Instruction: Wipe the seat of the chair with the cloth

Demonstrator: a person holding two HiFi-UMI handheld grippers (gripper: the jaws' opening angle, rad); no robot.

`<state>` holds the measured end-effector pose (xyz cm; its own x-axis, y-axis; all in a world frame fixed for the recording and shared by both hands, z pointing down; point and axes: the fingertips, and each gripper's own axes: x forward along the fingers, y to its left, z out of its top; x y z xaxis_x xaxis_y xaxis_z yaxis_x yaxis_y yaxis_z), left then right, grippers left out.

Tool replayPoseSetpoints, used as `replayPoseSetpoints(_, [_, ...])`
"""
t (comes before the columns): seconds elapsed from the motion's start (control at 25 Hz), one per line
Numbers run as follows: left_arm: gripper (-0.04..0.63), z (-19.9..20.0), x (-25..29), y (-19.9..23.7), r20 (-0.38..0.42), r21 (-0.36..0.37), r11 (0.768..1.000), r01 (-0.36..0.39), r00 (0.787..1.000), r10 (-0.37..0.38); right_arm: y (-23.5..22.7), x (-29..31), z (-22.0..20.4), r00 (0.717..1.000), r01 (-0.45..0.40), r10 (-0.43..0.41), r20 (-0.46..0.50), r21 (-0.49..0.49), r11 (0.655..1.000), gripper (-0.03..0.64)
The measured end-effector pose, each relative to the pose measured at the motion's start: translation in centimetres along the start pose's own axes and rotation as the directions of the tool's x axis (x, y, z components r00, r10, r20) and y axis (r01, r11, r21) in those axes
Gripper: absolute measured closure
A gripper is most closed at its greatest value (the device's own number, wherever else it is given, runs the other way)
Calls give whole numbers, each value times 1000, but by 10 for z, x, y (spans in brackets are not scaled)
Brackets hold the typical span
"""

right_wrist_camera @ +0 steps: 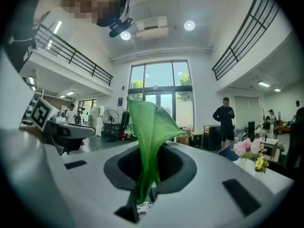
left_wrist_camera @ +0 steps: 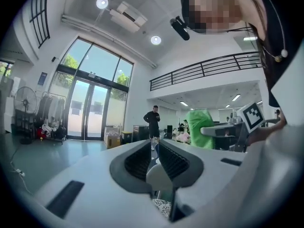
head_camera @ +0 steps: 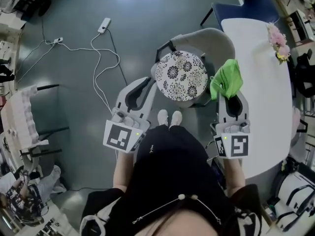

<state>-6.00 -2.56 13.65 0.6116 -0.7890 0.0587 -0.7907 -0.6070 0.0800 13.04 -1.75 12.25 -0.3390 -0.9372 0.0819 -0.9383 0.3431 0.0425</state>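
1. Your right gripper [head_camera: 232, 100] is clamping the green cloth [head_camera: 226, 80] between closed jaws. The cloth is bunching loose beyond the tips, hanging by the right edge of the patterned seat [head_camera: 181, 75] and apparently not yet touching it.
2. Your left gripper [left_wrist_camera: 155, 148] is holding nothing, its jaws practically together, near the seat's left edge.
3. Risk: the jaws are pinching only a fold, so a hard drag could pull the cloth free.
4. Risk: the white table [head_camera: 261, 97] is lying just right of the gripper, so a wide stroke could strike it.
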Motion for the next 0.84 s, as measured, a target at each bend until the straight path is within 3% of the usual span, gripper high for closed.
replayPoseSetpoints(0.12, [555, 29, -1, 11, 50, 19, 1000, -24, 998, 23, -4, -17, 20, 999, 40, -40, 37, -23, 999, 568])
replayPoseSetpoints(0.28, [560, 54, -1, 5, 99, 69, 998, -6, 995, -1, -12, -32, 25, 993, 107, -104, 53, -51, 993, 568])
replayPoseSetpoints(0.6, [572, 43, -8, -7, 76, 36, 999, 14, 997, -17, 1, -35, 34, 991, 94, -86, 101, -80, 992, 568])
replayPoseSetpoints(0.84, [572, 44, -10, -15, 76, 37, 999, 26, 997, -29, -7, -40, 28, 993, 91, -87, 82, -42, 995, 568])
